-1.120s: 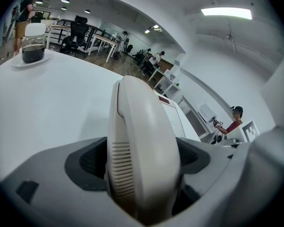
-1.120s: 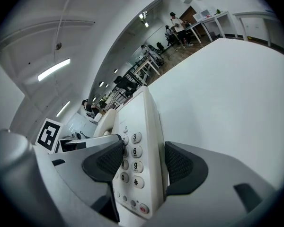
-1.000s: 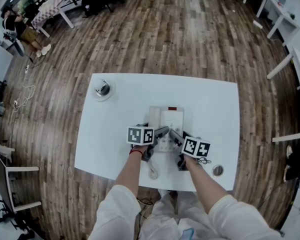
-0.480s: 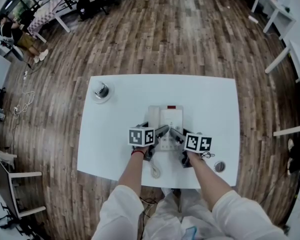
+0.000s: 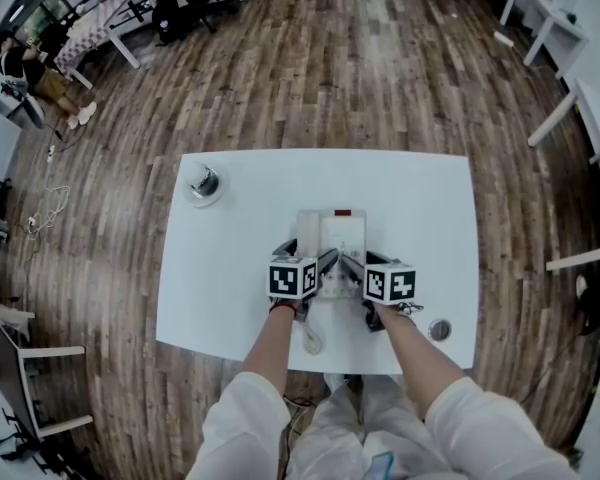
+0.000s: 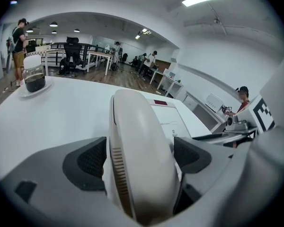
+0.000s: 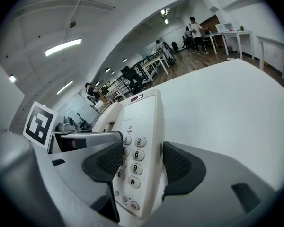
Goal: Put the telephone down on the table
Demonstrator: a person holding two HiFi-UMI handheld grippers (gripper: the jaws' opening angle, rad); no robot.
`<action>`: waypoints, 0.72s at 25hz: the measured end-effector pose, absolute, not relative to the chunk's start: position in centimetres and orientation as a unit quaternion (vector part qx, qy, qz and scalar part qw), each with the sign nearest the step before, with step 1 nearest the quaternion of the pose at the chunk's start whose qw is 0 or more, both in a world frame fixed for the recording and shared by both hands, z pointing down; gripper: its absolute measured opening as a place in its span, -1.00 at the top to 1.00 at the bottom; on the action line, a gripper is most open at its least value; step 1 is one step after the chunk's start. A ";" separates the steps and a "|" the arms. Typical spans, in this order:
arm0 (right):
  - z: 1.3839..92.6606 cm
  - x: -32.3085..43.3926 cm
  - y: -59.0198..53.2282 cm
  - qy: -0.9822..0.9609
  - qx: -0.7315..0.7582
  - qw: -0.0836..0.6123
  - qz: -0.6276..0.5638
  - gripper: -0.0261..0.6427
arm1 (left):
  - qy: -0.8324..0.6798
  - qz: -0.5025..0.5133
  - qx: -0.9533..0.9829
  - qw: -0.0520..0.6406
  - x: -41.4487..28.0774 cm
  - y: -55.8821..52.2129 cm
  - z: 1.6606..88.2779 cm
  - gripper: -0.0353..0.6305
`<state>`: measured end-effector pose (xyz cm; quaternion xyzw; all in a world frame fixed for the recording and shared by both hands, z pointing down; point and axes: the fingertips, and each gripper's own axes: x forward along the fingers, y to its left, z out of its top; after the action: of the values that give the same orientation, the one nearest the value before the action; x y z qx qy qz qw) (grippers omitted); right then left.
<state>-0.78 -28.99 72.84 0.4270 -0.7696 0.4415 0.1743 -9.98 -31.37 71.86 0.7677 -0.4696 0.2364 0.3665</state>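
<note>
Two hand-held grippers (image 5: 325, 264) (image 5: 348, 267) clamp one telephone (image 5: 342, 232)

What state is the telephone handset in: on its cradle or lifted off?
On its cradle: the handset lies seated along the base, within the shut left claw.

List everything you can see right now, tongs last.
table: one, white, on the wooden floor.
telephone: one, cream, table's near middle.
handset: one, cream, telephone's left side.
cord: one, pale, table's near edge.
jar: one, clear, dark contents, white lid, far left corner.
round disc: one, grey, near right corner.
other tables: several, white, room's edges.
left tongs: one, grey, shut on the handset.
right tongs: one, grey, shut on the telephone's keypad side.
</note>
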 end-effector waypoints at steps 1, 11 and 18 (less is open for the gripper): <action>72.7 -0.8 -28.9 -0.770 0.428 0.177 0.439 0.10 | -0.475 0.238 0.765 0.364 -10.1 -31.3 71.7 -0.41; 72.5 0.0 -28.2 -0.767 0.454 0.191 0.412 0.10 | -0.511 0.259 0.748 0.336 -11.5 -30.4 71.0 -0.45; 71.7 0.3 -28.1 -0.772 0.458 0.192 0.397 0.10 | -0.513 0.237 0.755 0.332 -11.1 -29.7 69.5 -0.45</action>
<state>0.31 -28.05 71.74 0.4581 -0.7717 0.3973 0.1917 -11.08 -29.73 69.48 0.7552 -0.5129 0.2372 0.3321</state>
